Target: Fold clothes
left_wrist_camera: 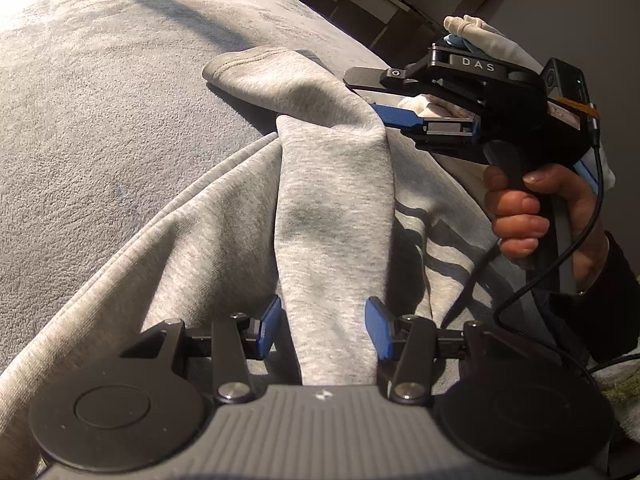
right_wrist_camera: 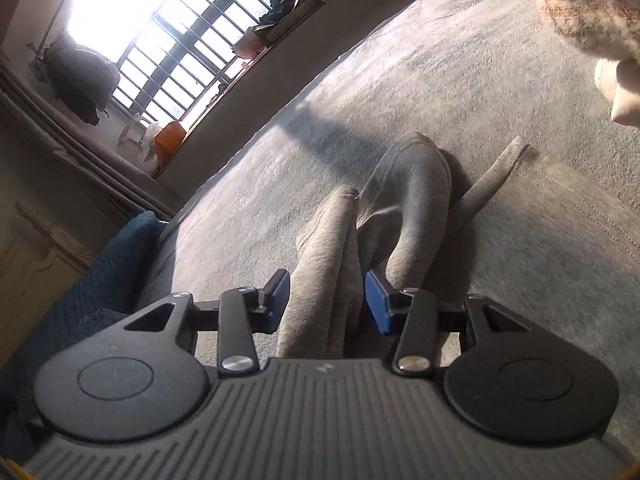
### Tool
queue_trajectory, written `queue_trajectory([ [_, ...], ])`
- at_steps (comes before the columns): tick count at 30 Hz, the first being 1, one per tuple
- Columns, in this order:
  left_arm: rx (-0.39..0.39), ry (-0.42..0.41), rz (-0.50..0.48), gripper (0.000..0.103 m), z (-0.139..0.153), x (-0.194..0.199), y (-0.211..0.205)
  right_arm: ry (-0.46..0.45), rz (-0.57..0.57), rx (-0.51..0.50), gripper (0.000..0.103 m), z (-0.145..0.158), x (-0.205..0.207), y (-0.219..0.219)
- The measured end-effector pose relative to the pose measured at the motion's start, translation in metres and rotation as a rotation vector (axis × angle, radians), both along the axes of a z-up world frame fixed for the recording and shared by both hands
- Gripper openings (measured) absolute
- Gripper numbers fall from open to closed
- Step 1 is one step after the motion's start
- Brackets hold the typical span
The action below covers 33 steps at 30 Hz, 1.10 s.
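Sunlight falls across a grey fleecy bed cover (left_wrist_camera: 100, 128), where a light grey marl sweatshirt (left_wrist_camera: 224, 216) lies rumpled. The left gripper (left_wrist_camera: 325, 322) has its blue pads apart, a raised sleeve fold (left_wrist_camera: 332, 184) running between them — whether they press it I cannot tell. The right gripper (right_wrist_camera: 327, 300), held in a person's hand (left_wrist_camera: 532, 216), also stands parted around bunched grey cloth (right_wrist_camera: 332, 240). A barred window (right_wrist_camera: 176, 40) glows beyond.

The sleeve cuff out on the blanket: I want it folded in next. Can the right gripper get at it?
Probably yes. The sleeve cuff lies bare on the blanket, just beyond the right gripper, though grey sleeve fabric sits between its jaws.
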<state>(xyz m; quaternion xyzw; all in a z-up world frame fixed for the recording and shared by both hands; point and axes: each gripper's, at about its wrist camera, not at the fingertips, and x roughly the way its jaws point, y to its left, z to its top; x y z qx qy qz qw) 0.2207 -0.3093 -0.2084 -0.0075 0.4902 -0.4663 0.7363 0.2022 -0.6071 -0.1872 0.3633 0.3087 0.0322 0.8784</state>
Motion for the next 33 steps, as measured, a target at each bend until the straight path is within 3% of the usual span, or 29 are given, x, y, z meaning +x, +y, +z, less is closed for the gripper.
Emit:
queue_trajectory([
  [3, 0.011, -0.037, -0.019, 0.048, 0.000, -0.004, -0.002, 0.038, 0.023, -0.033, 0.038, -0.009, 0.020, 0.009],
  [4, 0.013, -0.044, -0.022, 0.048, 0.000, -0.006, -0.002, 0.046, 0.026, -0.041, 0.033, -0.012, 0.024, 0.012],
  [5, 0.015, -0.051, -0.024, 0.048, 0.001, -0.008, -0.003, 0.054, 0.030, -0.049, 0.014, -0.014, 0.029, 0.015],
  [6, 0.015, -0.056, -0.025, 0.048, 0.001, -0.009, -0.003, 0.042, 0.040, -0.081, 0.007, -0.011, 0.028, 0.021],
  [8, 0.016, -0.059, -0.025, 0.048, 0.001, -0.009, -0.004, -0.002, 0.068, -0.171, 0.005, -0.001, 0.021, 0.036],
  [11, 0.018, -0.062, -0.025, 0.048, 0.001, -0.009, -0.005, -0.059, 0.153, -0.438, 0.004, 0.020, 0.008, 0.073],
  [14, 0.024, -0.068, -0.027, 0.049, 0.001, -0.010, -0.007, -0.109, 0.334, -0.764, 0.010, 0.021, -0.003, 0.125],
  [15, 0.026, -0.070, -0.028, 0.049, 0.001, -0.010, -0.007, -0.118, 0.389, -0.846, 0.015, 0.018, -0.006, 0.140],
  [16, 0.028, -0.072, -0.029, 0.049, 0.002, -0.011, -0.008, -0.136, 0.441, -0.909, 0.027, 0.015, -0.011, 0.152],
  [17, 0.030, -0.074, -0.030, 0.049, 0.002, -0.011, -0.008, -0.159, 0.494, -0.970, 0.029, 0.013, -0.018, 0.165],
  [19, 0.031, -0.073, -0.028, 0.049, 0.003, -0.011, -0.007, -0.201, 0.533, -0.957, 0.029, 0.017, -0.028, 0.172],
  [22, 0.032, -0.078, -0.029, 0.049, 0.004, -0.013, -0.004, -0.246, 0.531, -0.773, 0.029, 0.032, -0.033, 0.157],
  [26, 0.039, -0.086, -0.030, 0.049, 0.002, -0.012, -0.007, -0.213, 0.431, -0.601, 0.029, 0.041, -0.019, 0.119],
  [28, 0.039, -0.088, -0.029, 0.049, 0.002, -0.012, -0.007, -0.187, 0.449, -0.624, 0.032, 0.039, -0.012, 0.123],
  [31, 0.039, -0.093, -0.027, 0.049, 0.001, -0.013, -0.006, -0.145, 0.497, -0.689, 0.046, 0.033, 0.000, 0.135],
  [33, 0.040, -0.097, -0.023, 0.049, 0.002, -0.017, -0.006, -0.110, 0.529, -0.741, 0.047, 0.027, 0.008, 0.145],
])
